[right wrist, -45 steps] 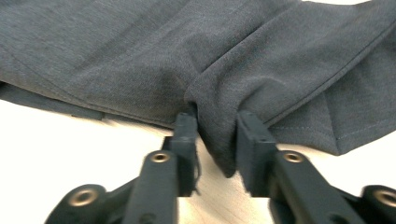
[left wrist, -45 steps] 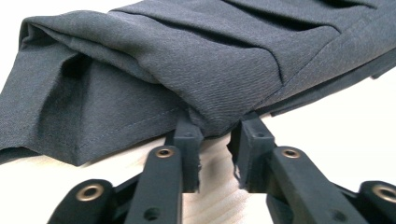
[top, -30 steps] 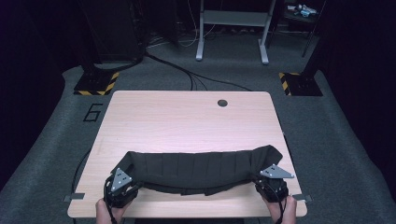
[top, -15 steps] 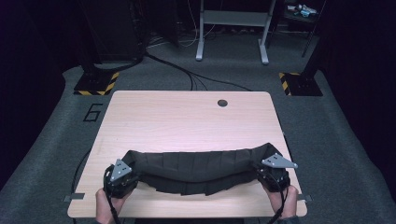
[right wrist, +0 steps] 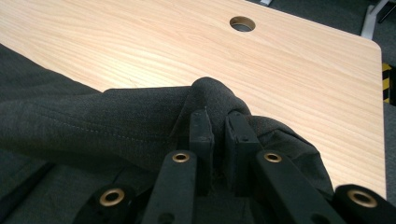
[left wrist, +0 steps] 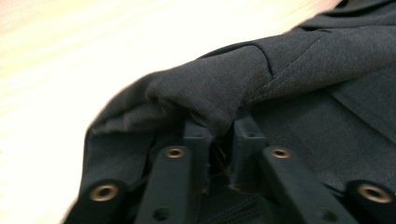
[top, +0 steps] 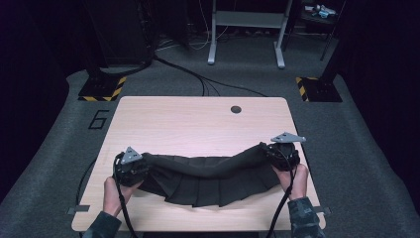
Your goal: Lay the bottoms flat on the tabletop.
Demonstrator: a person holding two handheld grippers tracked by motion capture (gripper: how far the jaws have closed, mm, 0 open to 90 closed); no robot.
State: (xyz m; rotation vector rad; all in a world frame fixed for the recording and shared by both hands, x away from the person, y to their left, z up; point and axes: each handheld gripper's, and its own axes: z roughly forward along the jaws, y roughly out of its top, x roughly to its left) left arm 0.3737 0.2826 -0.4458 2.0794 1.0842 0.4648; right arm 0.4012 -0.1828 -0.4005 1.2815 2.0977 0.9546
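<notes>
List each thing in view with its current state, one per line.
Left tongs: shut on the dark pleated garment's left end.
Right tongs: shut on the garment's right end.
Dark pleated garment: held at both ends, sagging in the middle, lower pleated edge resting on the table.
Table: bare beyond the garment, cable hole open.

skirt (top: 208,176) on table (top: 198,124) — claws (top: 131,168) (top: 282,153) at ends
</notes>
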